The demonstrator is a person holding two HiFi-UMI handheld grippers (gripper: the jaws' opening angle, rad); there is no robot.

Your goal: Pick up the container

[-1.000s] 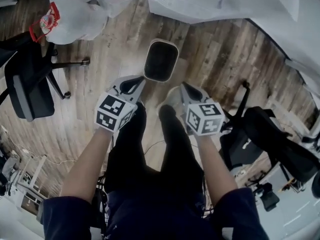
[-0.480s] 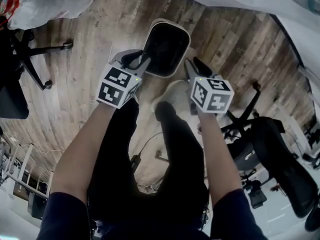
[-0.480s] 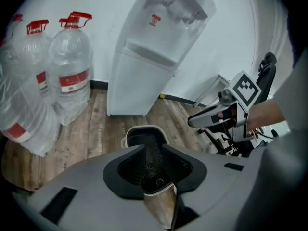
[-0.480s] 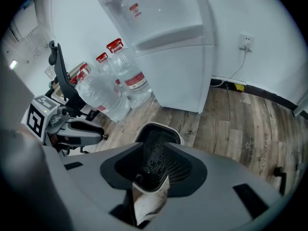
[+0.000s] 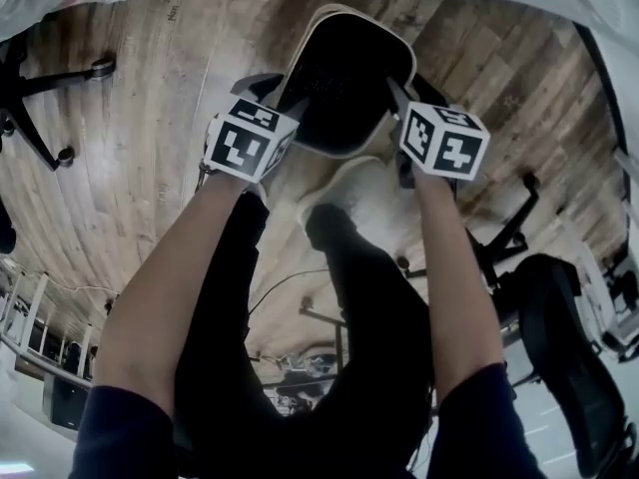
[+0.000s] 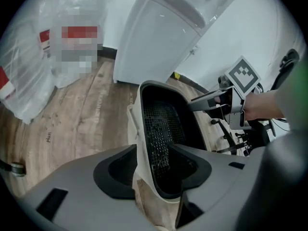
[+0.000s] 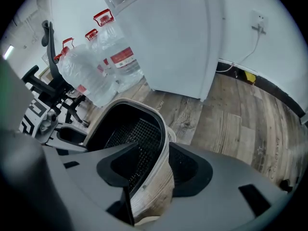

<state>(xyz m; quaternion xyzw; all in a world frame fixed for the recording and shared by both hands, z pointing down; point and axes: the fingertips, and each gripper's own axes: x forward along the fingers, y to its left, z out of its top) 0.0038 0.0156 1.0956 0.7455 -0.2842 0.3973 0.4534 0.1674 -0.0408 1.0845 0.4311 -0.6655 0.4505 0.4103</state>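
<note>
Left gripper (image 6: 155,166) and right gripper (image 7: 167,167) have just been opening. Each stands spread astride a side wall of the container (image 5: 349,73), one jaw inside and one outside. The container has a pale outer wall, a rounded rim and black mesh within. It stands on the wood-plank floor (image 7: 240,124). Beyond it are a white cabinet (image 7: 178,42) and wrapped water bottles (image 7: 96,66).

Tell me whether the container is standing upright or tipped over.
Upright. The container stands on the wooden floor with its open mouth facing up toward the head view, its black mesh inside in plain sight.
</note>
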